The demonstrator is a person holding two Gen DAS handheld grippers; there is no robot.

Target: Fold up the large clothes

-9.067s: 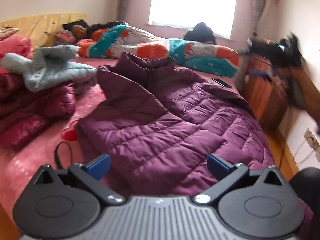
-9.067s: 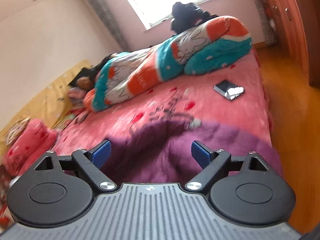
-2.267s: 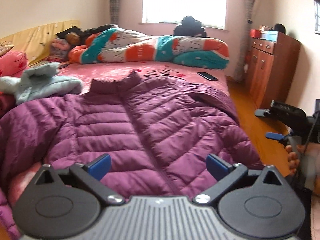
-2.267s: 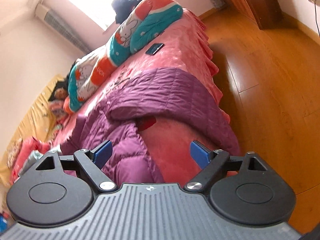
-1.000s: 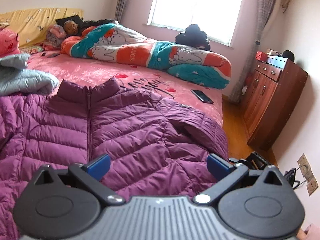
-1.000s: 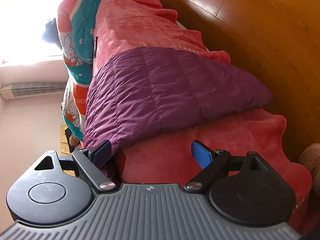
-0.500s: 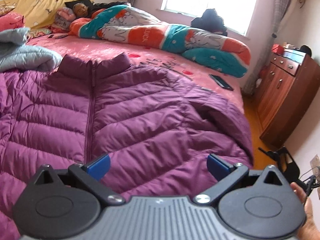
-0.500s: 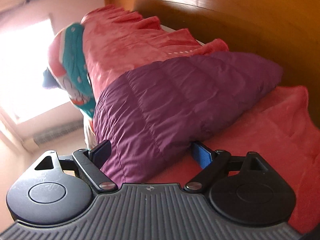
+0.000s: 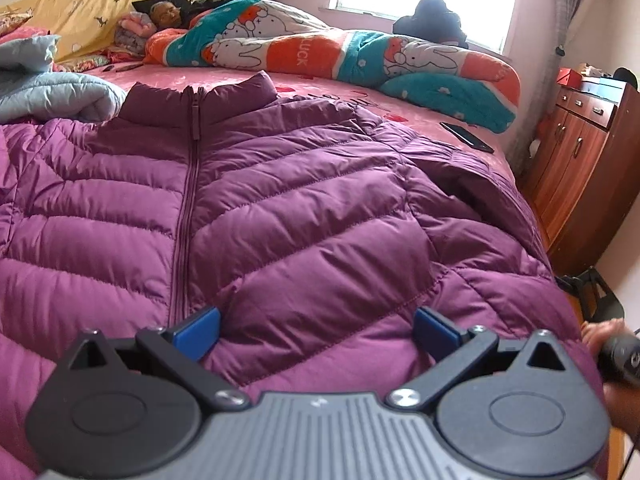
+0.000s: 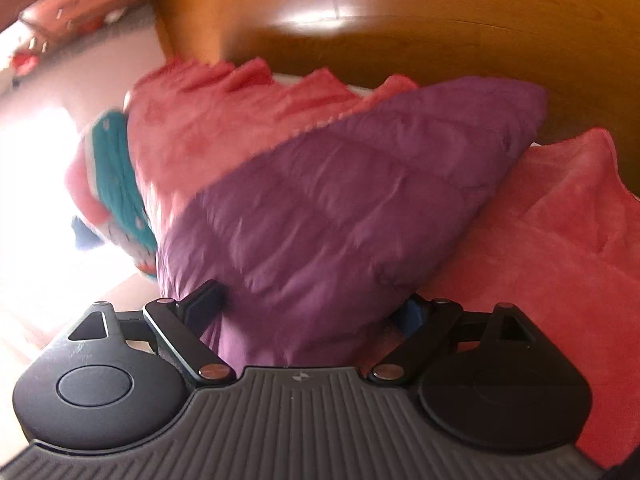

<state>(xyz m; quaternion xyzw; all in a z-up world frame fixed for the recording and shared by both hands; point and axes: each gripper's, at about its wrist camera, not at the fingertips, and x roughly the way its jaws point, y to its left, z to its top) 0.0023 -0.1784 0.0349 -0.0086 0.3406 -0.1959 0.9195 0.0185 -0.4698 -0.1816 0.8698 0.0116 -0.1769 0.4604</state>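
Note:
A purple puffer jacket (image 9: pixel 304 208) lies front up and zipped on the pink bed (image 9: pixel 328 92), collar toward the far side. My left gripper (image 9: pixel 316 328) hovers open just over its lower right front panel, holding nothing. One purple sleeve (image 10: pixel 360 200) hangs over the bed's pink edge (image 10: pixel 560 248). My right gripper (image 10: pixel 308 308) is open, and the sleeve's upper part fills the gap between its wide-apart fingers. That view is rolled sideways and blurred. A hand (image 9: pixel 604 332) holding the right gripper shows at the left wrist view's right edge.
A rolled orange and teal rabbit quilt (image 9: pixel 360 56) lies across the far side of the bed, with a person lying at the headboard (image 9: pixel 168 12). A grey jacket (image 9: pixel 52 92) sits left, a phone (image 9: pixel 466 136) right. A wooden dresser (image 9: pixel 580 168) and wood floor (image 10: pixel 400 20) flank the bed.
My right gripper has pushed in on the hanging sleeve, which now sits between its fingers. My left gripper has dropped lower and closer over the jacket's front.

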